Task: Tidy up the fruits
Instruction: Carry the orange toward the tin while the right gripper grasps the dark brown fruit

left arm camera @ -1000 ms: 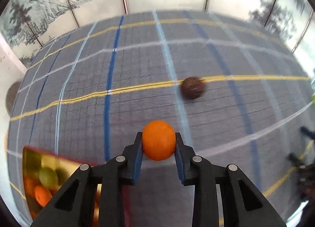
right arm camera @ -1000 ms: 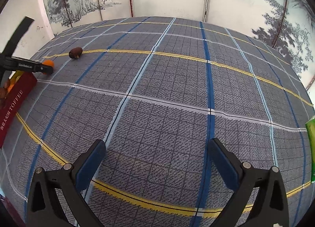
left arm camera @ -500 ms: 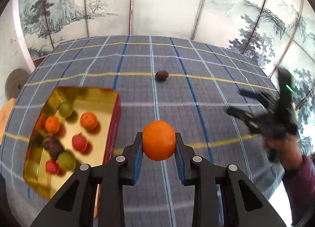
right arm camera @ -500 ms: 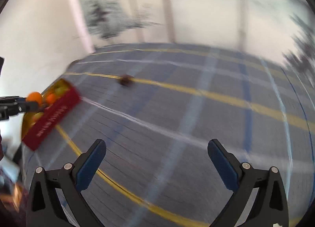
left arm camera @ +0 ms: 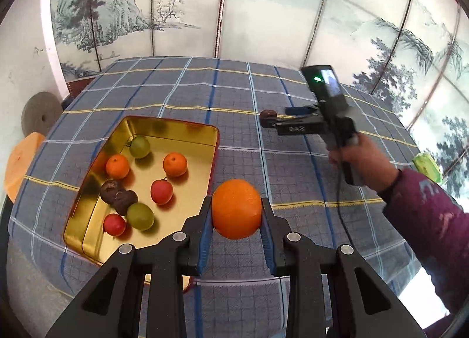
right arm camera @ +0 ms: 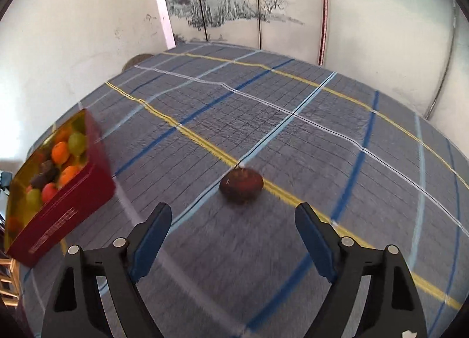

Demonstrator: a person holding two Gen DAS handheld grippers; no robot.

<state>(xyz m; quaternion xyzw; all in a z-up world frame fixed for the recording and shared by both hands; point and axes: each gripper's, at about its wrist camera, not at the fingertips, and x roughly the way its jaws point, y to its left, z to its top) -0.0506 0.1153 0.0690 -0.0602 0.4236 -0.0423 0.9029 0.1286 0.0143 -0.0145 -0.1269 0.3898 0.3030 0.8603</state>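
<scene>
My left gripper [left arm camera: 236, 214] is shut on an orange [left arm camera: 236, 208] and holds it high above the table, just right of a gold-lined red tin [left arm camera: 176, 128] that holds several small fruits. My right gripper [right arm camera: 233, 220] is open and empty, low over the cloth, its fingers on either side of a dark brown fruit [right arm camera: 241, 184] that lies on a yellow stripe a little ahead. The left wrist view shows that same brown fruit [left arm camera: 268, 114] at the right gripper's fingertips [left arm camera: 274, 125]. The tin [right arm camera: 63, 203] sits to the right gripper's left.
A blue plaid cloth [left arm camera: 263, 162] covers the round table. Painted screen panels [left arm camera: 263, 15] stand behind it. An orange stool [left arm camera: 20, 162] and a grey disc [left arm camera: 41, 109] lie off the left edge. A green packet [left arm camera: 426, 165] sits at the right edge.
My left gripper has risen and pulled back with the orange, bringing the tin into full view. My right gripper has swung left and closed in on the brown fruit.
</scene>
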